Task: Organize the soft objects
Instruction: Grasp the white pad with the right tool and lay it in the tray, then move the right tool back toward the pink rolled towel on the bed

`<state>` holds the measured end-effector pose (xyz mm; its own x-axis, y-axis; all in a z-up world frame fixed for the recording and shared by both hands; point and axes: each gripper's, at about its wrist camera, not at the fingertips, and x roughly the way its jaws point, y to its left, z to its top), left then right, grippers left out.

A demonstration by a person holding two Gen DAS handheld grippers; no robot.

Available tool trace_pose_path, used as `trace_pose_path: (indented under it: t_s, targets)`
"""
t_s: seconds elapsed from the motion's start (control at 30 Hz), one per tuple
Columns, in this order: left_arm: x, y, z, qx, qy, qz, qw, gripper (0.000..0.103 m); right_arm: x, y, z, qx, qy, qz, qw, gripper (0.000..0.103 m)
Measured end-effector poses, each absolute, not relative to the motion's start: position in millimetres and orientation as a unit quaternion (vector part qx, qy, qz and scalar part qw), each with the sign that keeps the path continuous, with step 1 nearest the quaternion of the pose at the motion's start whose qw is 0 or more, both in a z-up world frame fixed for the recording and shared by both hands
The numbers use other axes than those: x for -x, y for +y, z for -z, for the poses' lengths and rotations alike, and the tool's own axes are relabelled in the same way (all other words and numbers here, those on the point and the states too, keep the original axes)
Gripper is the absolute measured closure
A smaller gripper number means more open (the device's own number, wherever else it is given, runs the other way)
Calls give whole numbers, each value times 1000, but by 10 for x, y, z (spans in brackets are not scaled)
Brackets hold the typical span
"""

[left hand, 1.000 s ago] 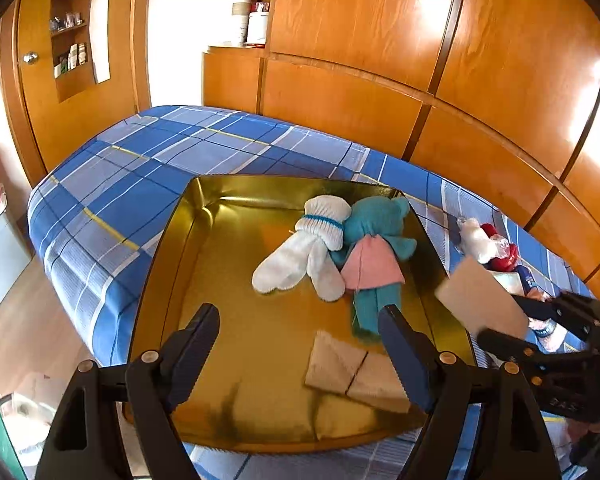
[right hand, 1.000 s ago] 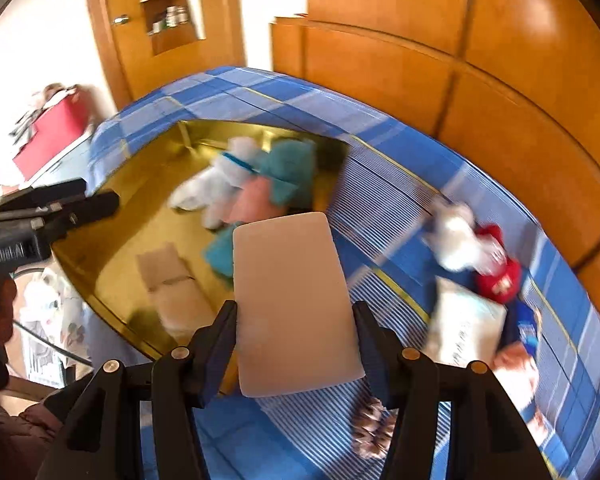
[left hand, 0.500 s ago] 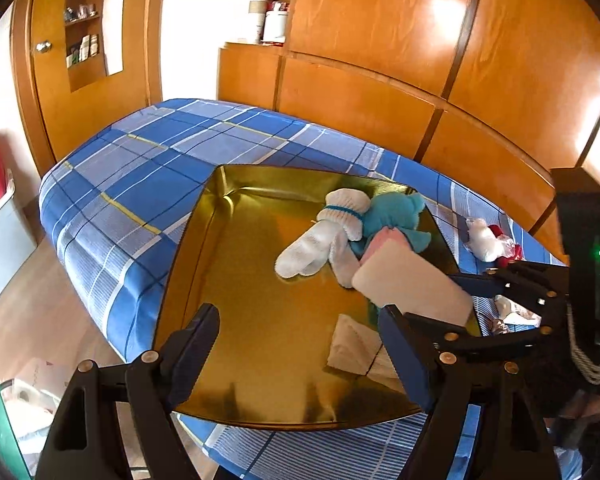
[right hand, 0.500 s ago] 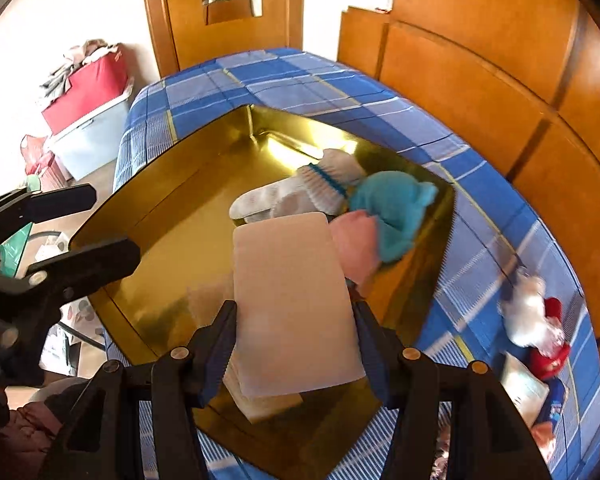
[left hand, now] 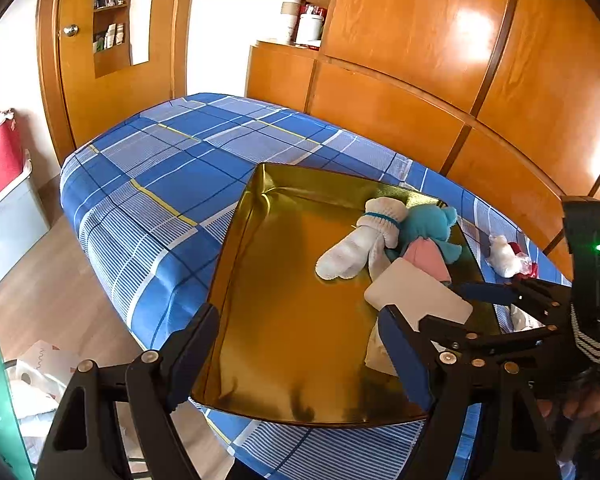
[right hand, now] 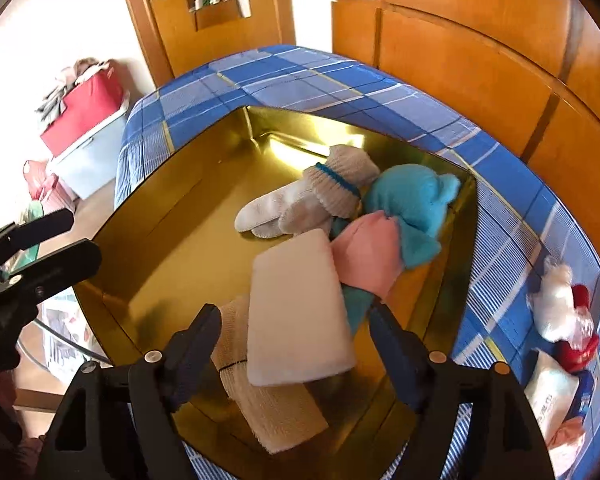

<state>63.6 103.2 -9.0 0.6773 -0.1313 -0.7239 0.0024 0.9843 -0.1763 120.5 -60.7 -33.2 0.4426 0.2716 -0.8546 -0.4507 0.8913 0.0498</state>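
A shiny gold tray, rectangular with shallow upturned walls, sits on a bed covered in blue plaid cloth. In the tray lie one pair of ribbed white socks with a blue band, one fuzzy teal plush toy in a pink dress, and one folded beige woven cloth in the lower centre of the right wrist view.

The right tool is opening its jaws; the flat, smooth white foam pad, a rounded rectangle, sits between them, tilted over the beige cloth and apparently free of the fingers. A second ago it was clamped between narrower jaws out over the bedspread, beside the tray; half a second ago it was over the tray, gripped. The left tool stands spread wide with nothing in it, low in its view, and has shifted so the tray sits further right in its frame than before.

Right of the tray, on the bed, lie a white-and-red soft toy and a white packet.
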Motion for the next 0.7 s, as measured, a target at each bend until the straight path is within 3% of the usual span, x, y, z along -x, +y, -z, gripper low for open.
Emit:
trace_pose_path:
  t_s: [0.7]
  targets:
    - [-504,616,3,29,392,72,917,21,-696,-1331,5,46,415,-109,902,25]
